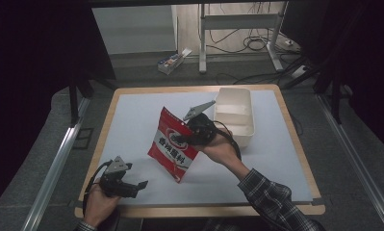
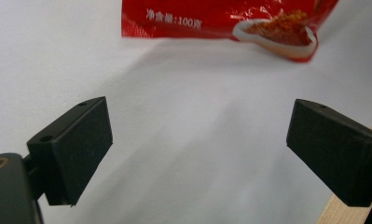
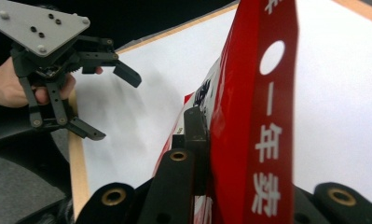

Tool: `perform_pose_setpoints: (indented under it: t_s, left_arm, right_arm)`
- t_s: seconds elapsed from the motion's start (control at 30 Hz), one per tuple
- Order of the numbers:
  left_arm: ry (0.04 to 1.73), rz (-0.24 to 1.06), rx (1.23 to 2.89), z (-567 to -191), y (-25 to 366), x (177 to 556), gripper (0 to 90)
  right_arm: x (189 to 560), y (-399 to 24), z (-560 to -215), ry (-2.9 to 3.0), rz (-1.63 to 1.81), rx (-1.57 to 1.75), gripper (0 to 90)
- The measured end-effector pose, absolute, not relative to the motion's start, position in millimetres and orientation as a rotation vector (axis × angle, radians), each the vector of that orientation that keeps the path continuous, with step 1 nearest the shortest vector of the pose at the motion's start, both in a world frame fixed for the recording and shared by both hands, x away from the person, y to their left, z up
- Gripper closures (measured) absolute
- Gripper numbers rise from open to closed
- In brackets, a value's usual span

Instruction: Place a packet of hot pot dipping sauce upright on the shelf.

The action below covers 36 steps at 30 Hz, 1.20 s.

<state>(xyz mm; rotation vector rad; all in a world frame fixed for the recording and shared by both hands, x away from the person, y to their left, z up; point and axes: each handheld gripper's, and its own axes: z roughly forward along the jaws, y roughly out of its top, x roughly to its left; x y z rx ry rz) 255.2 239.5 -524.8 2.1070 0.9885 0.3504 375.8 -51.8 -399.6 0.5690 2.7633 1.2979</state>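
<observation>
A red seasoning packet (image 1: 172, 149) with white print hangs tilted above the white mat, its lower corner near the surface. My right gripper (image 1: 184, 139) is shut on the packet's right edge; in the right gripper view the packet (image 3: 249, 116) stands edge-on between the black jaws of the right gripper (image 3: 207, 135). My left gripper (image 1: 134, 185) rests near the table's front left, open and holding nothing. In the left gripper view, the left gripper (image 2: 200, 126) has its jaws wide apart over bare mat, and the packet's bottom edge (image 2: 221, 16) lies beyond them. The right gripper view also takes in the left gripper (image 3: 113, 107), open.
A white rectangular box (image 1: 235, 118) stands at the back right of the mat, just behind my right hand. The white mat (image 1: 136, 120) covers a wooden table whose edge (image 1: 199, 211) runs along the front. Metal frames and cables lie on the floor beyond.
</observation>
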Motion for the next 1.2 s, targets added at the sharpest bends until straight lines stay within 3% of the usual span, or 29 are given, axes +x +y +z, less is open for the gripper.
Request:
perform_pose_setpoints:
  t_s: [0.6, 1.2]
  left_arm:
    - [0.995, 0.349, 2.087, -525, 241, 255, 6.9]
    - [0.961, 0.402, 2.105, -527, 239, 256, 1.1]
  right_arm:
    - [398, -63, -377, 2.643, 1.211, 0.585, 88.0]
    - [431, -80, -352, 2.57, 1.199, 0.619, 87.9]
